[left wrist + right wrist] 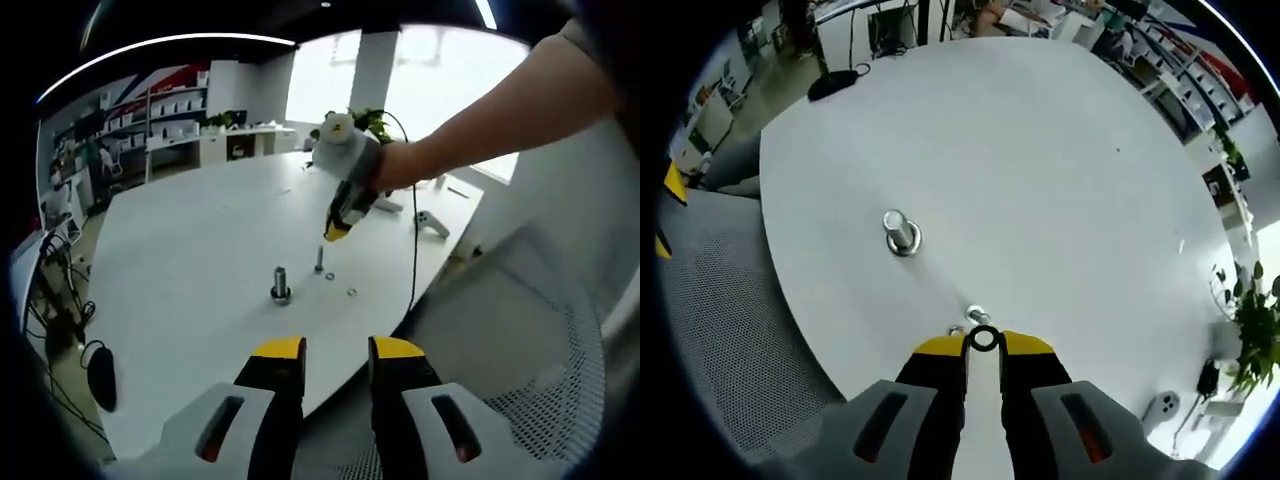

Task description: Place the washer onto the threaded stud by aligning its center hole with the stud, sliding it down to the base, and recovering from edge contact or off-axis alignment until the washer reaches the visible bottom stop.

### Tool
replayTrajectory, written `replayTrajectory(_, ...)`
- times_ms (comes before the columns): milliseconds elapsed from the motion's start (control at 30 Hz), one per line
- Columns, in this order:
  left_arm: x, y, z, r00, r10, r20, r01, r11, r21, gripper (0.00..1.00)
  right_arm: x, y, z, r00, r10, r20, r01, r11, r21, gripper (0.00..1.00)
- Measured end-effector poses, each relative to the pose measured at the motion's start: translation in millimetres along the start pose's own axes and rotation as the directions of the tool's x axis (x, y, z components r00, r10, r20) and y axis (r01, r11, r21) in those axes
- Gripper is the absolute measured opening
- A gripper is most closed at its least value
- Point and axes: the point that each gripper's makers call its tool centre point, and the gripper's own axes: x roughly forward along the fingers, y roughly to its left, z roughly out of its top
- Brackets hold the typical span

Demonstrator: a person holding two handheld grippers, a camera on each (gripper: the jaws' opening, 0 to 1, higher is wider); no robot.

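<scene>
Bolt (902, 233) with nut stands clear nearby on our table (1060, 170). Right gripper (983, 345) pinches washer (983, 339), apparently face-on, just above upright stud (976, 315). Left gripper (336, 350) jaws narrowly parted, holding nothing.

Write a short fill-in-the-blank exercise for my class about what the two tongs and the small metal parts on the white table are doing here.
1. The right tongs grip a small dark ____ between their tips.
2. The left tongs hold ____.
3. The washer sits just above a small threaded ____ standing on the table.
4. The larger bolt stands apart, ____ by either tongs.

Missing words: washer; nothing; stud; untouched
</scene>
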Motion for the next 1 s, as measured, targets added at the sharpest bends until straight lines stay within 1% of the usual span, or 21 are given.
replayTrajectory(67,0,0.2,-0.5,1.000,0.000,-0.003,0.000,1.000,0.000,0.23,4,-1,1.8,1.000,0.001,-0.002,-0.001,1.000,-0.016,0.13)
replayTrajectory(267,1,1.1,-1.4,1.000,0.004,-0.008,-0.004,1.000,0.002,0.23,13,-1,3.8,1.000,0.013,-0.003,-0.013,1.000,-0.014,0.13)
replayTrajectory(300,1,1.1,-1.7,1.000,0.004,-0.009,-0.004,1.000,0.002,0.23,14,-1,3.2,1.000,0.017,-0.007,-0.017,1.000,-0.013,0.13)
replayTrajectory(367,1,0.9,-2.3,1.000,0.003,-0.014,-0.003,1.000,0.004,0.23,16,0,-1.1,1.000,0.013,-0.028,-0.014,0.999,-0.037,0.13)
replayTrajectory(467,1,1.1,-2.4,1.000,0.005,-0.015,-0.005,1.000,0.004,0.23,17,-2,-2.6,0.999,0.016,-0.030,-0.018,0.999,-0.042,0.13)
replayTrajectory(633,1,1.2,-1.6,1.000,0.006,-0.011,-0.006,1.000,0.004,0.22,20,-3,-4.6,0.999,0.021,-0.037,-0.022,0.999,-0.036,0.13)
replayTrajectory(700,1,1.3,-2.8,1.000,0.007,-0.017,-0.007,1.000,0.006,0.22,21,-2,-3.4,0.999,0.025,-0.032,-0.026,0.999,-0.023,0.13)
replayTrajectory(767,1,1.2,-2.5,1.000,0.007,-0.015,-0.007,1.000,0.004,0.22,23,-5,-4.1,0.999,0.016,-0.032,-0.016,1.000,-0.023,0.13)
replayTrajectory(900,1,1.8,-2.2,1.000,0.011,-0.014,-0.011,1.000,0.005,0.22,25,-9,-7.2,0.999,0.021,-0.033,-0.021,1.000,0.000,0.13)
replayTrajectory(1000,1,1.6,-2.7,1.000,0.010,-0.016,-0.009,1.000,0.005,0.22,25,-8,-6.3,0.999,0.031,-0.024,-0.030,0.999,0.014,0.13)
